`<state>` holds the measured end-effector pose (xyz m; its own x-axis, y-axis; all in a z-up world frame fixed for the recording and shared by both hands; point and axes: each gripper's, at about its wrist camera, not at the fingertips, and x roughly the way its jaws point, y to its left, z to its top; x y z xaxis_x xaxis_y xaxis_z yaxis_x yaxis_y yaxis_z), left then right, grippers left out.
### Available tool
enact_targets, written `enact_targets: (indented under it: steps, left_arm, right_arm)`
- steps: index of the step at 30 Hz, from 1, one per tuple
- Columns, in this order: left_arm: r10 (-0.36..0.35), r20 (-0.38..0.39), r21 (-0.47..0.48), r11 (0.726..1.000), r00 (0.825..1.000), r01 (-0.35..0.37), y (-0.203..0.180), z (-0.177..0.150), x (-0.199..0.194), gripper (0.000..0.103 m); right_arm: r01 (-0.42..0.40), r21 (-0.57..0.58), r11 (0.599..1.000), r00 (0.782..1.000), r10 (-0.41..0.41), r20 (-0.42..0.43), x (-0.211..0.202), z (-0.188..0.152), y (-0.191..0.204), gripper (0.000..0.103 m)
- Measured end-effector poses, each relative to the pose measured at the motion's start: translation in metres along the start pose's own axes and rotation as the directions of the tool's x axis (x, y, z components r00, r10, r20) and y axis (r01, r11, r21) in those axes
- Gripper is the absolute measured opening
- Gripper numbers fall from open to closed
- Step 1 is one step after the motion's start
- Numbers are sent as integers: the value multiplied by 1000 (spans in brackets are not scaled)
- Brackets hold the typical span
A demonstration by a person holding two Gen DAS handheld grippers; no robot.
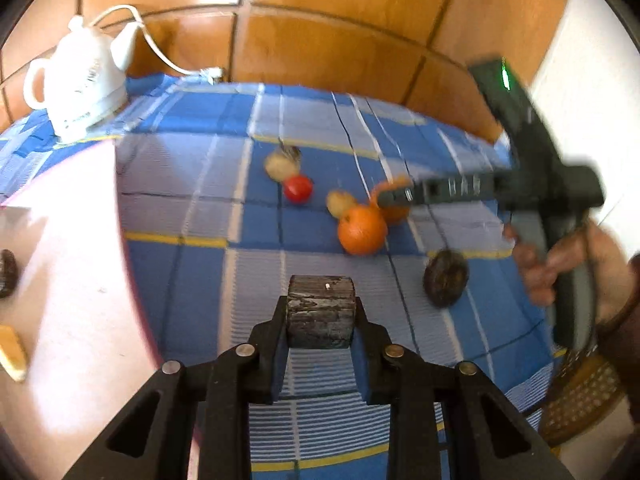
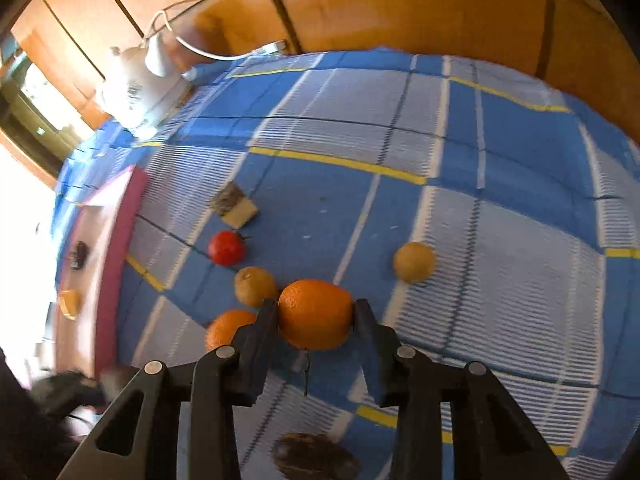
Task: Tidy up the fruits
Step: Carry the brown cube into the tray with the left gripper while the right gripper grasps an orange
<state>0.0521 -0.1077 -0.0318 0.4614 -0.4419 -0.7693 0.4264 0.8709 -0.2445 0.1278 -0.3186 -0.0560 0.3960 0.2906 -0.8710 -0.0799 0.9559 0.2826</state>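
Observation:
My left gripper (image 1: 320,314) is shut on a dark, weathered block-shaped piece (image 1: 320,300), held above the blue checked cloth (image 1: 224,272). My right gripper (image 2: 315,312) is shut on an orange (image 2: 316,320), its pads pressed on both sides; in the left wrist view that gripper (image 1: 394,197) reaches in from the right with a hand (image 1: 548,268) on its handle. Loose on the cloth lie a second orange (image 2: 226,330), a brown kiwi (image 2: 254,286), a red tomato (image 2: 226,247), a yellowish round fruit (image 2: 414,262), a cut piece (image 2: 236,205) and a dark oval fruit (image 2: 316,460).
A pink tray (image 1: 80,240) lies at the left with a dark piece (image 1: 6,274) and a yellow piece (image 1: 14,354) on it. A white kettle (image 1: 84,80) with its cord stands at the back left. Wooden panels rise behind the table.

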Motion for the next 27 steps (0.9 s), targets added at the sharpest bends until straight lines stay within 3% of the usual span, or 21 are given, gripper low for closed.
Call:
enact_targets:
  steps: [4,10,15,22,27]
  left_arm:
    - [24,57,-100,995,998,-18,35,14,-25,27]
    - [178,90,-263,953,980,-149,113,33,-48,27]
    - [309,71,-290,916,949,-276,161,44,-41,27]
    - [388,22,-313,878,921,-362,201,51,-20,29]
    - [415,45,-315,869,909,-381,200,47,-28,44]
  right_arm:
    - [58,-47,997,998,-58,10,-1,-1,5,38]
    - [65,-57,996,998,-64,11,0,-1,4,39]
    - [73,-66,995,997,-72,13,0,-2,7,39]
    - [78,-76,994,997,-77,15,1,-2,9,39]
    - [78,-79,994,997,-77,14,1,-1,9,39]
